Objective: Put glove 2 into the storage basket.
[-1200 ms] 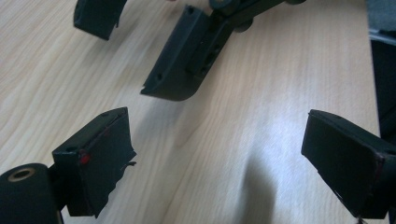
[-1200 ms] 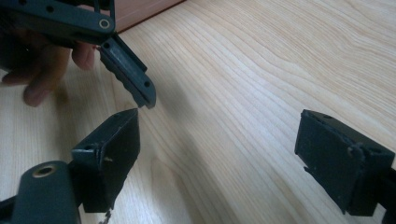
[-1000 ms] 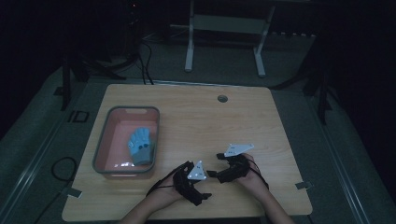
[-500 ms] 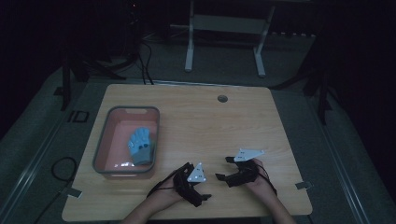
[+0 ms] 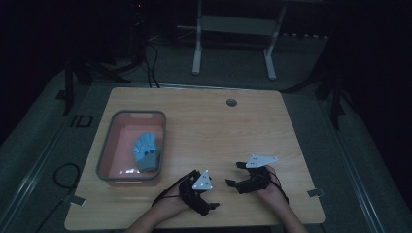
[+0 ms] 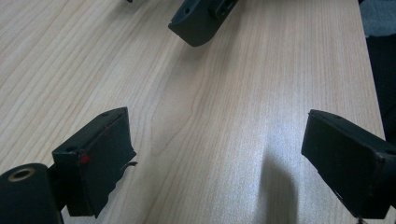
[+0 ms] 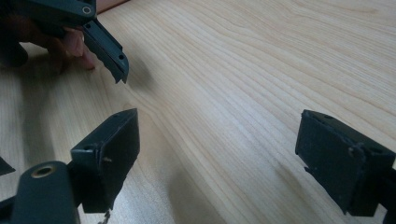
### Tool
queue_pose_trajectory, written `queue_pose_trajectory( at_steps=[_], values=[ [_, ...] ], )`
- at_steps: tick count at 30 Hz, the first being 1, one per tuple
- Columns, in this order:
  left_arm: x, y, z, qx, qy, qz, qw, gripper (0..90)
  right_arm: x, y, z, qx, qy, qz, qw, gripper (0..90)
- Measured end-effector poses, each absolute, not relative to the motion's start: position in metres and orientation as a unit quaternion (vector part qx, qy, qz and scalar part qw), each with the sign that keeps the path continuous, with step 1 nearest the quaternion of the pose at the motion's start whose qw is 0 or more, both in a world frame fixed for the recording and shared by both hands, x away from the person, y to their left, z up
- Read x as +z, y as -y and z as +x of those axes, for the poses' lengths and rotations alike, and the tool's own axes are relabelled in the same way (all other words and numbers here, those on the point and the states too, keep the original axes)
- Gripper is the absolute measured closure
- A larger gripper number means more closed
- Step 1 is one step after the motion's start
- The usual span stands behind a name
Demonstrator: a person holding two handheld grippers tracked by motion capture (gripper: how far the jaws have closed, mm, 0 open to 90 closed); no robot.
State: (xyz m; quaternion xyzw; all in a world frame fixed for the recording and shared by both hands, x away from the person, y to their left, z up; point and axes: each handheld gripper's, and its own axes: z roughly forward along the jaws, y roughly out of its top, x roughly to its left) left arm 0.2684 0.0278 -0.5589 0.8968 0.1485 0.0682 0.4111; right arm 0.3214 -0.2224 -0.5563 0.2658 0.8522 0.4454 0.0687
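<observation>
On the wooden table [image 5: 204, 126] a grey-rimmed pink bin [image 5: 108, 145] stands at the left, with a blue glove [image 5: 146, 151] lying in it. Near the front edge my left gripper [image 5: 208, 189] lies low on the table, pointing right, open with bare wood between its jaws [image 6: 215, 154]. Just to its right my right gripper [image 5: 232, 174] faces it, also open and holding nothing [image 7: 217, 149]. In the left gripper view one jaw of the right gripper [image 6: 198, 23] juts in at the top. The right gripper view catches a jaw of the left gripper [image 7: 105, 46] at upper left.
A round cable hole [image 5: 231, 102] sits near the table's far edge. A white frame stand [image 5: 233, 29] is on the floor beyond the table, and cables [image 5: 63, 172] lie on the floor at the left. The room is dark.
My right gripper has slid a little to the right and slightly toward the front edge. The left gripper has kept still. The bin and glove have not moved.
</observation>
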Motion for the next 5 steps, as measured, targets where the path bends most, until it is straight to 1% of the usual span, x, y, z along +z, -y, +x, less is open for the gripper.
queue_pose_trajectory(
  at_steps=[5],
  values=[
    [-0.5594, -0.0278, 0.2687, 0.07, -0.148, 0.897, 0.412, 9.0, -0.5572, 0.223, 0.3224, 0.444, -0.853, 0.267, 0.069, 13.9]
  ],
)
